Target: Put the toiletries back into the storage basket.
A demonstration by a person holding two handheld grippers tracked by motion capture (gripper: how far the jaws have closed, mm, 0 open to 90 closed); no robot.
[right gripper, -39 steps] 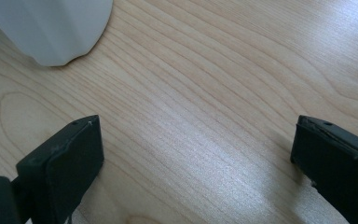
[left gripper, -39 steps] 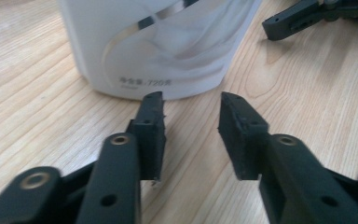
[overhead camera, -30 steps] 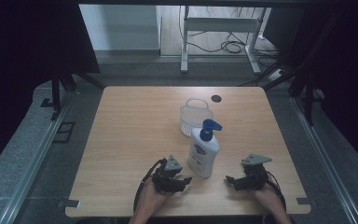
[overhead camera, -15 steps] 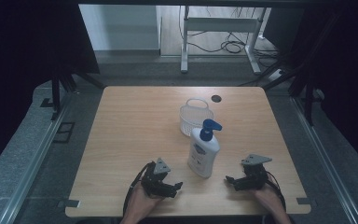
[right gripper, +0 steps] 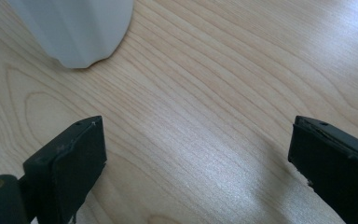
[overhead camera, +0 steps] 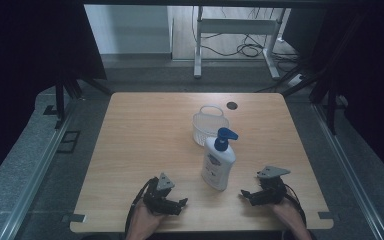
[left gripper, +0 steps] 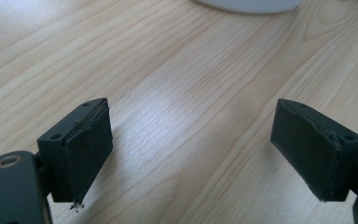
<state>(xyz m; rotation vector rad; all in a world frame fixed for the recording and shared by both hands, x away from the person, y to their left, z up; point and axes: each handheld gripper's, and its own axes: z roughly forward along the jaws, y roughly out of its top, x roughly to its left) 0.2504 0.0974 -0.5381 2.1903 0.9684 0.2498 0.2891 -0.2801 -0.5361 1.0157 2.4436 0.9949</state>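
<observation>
One white pump bottle (overhead camera: 218, 164) with a blue pump stands between the left gripper (overhead camera: 180, 202) and right gripper (overhead camera: 243, 194), clear of both gaping, empty jaw pairs; the left's have just been opening. One white basket (overhead camera: 209, 125) sits beyond, its lower front hidden behind the bottle.

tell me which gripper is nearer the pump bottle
Left, though only narrowly. The left gripper sits just off the pump bottle toward the near left edge, jaws open and empty. The right gripper rests open to the bottle's right, slightly farther from its base.
</observation>
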